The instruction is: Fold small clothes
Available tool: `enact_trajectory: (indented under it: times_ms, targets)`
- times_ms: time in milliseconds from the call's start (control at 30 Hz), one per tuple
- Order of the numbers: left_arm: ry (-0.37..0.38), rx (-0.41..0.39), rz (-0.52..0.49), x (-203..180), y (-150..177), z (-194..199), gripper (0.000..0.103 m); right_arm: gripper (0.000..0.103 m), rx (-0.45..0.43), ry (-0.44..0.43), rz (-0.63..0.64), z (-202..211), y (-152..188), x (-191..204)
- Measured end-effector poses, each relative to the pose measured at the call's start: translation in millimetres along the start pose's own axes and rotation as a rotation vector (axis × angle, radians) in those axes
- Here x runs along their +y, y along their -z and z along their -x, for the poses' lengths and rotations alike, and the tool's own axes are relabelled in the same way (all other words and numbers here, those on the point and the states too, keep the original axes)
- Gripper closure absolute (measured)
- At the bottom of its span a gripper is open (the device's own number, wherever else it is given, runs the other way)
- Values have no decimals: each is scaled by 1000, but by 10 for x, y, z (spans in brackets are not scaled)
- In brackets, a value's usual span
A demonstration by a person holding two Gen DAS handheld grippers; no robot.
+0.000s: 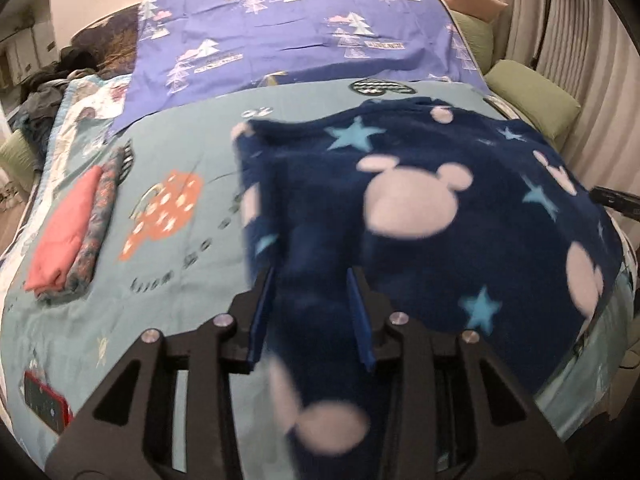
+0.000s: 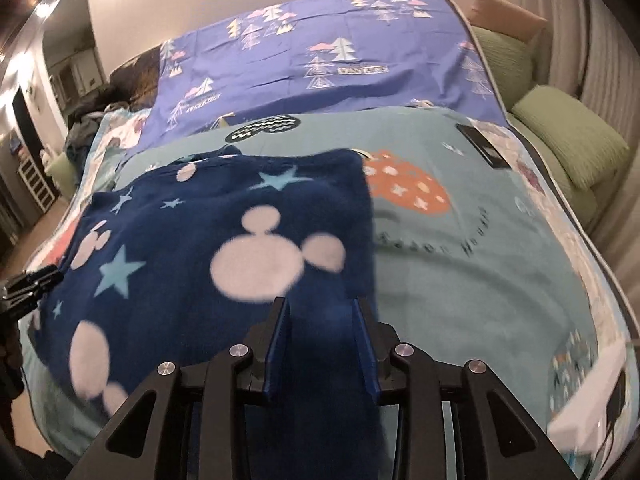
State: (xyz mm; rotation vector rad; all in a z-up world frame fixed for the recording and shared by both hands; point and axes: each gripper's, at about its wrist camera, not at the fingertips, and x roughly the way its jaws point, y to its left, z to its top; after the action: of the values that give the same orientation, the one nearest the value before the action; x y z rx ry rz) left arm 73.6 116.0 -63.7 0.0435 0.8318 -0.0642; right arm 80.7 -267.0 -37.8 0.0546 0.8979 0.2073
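A navy fleece garment (image 1: 420, 184) with pink mouse heads and light blue stars hangs spread above the light blue bedspread (image 1: 180, 248). My left gripper (image 1: 312, 280) is shut on its left edge, fabric bunched between the blue pads. My right gripper (image 2: 322, 308) is shut on its right edge (image 2: 328, 240). The garment stretches between both grippers. The right gripper's tip shows at the right edge of the left wrist view (image 1: 616, 200); the left gripper shows at the left edge of the right wrist view (image 2: 28, 284).
Folded pink and floral clothes (image 1: 72, 232) lie at the bed's left. A red phone (image 1: 44, 404) lies near the front left edge. A purple tree-print sheet (image 1: 300, 32) covers the far half. A dark phone (image 2: 482, 146) and green cushions (image 2: 568, 140) are at the right.
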Motion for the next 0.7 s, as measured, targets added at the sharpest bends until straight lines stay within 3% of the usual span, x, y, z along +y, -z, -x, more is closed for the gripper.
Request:
enact_trajectory:
  times_ms: [67,133,200,333,433,533,700]
  targets:
    - [-32,39,14,96,152,-82,53,65,48,16,-41,-76,162,-114]
    - [4,45,108,234,234,-141,50,52,113,14,-97,-274,354,-231]
    - [9,51,147,245,218,-110,51,50,84,2,-141,-226,407,-271]
    - [-42,23,44,84,230,78,52,50,67,72,-112,72,310,-167]
    - [-24,-10,60,136,324,297,52,50,27,78,-101,316,291,-82]
    - [-29,-21,115,280,429,417,52,50,-23,39,-67,524,238,117]
    - [-20,-12,193,521,586,466,52,47,-28,-65,147,607,298,929]
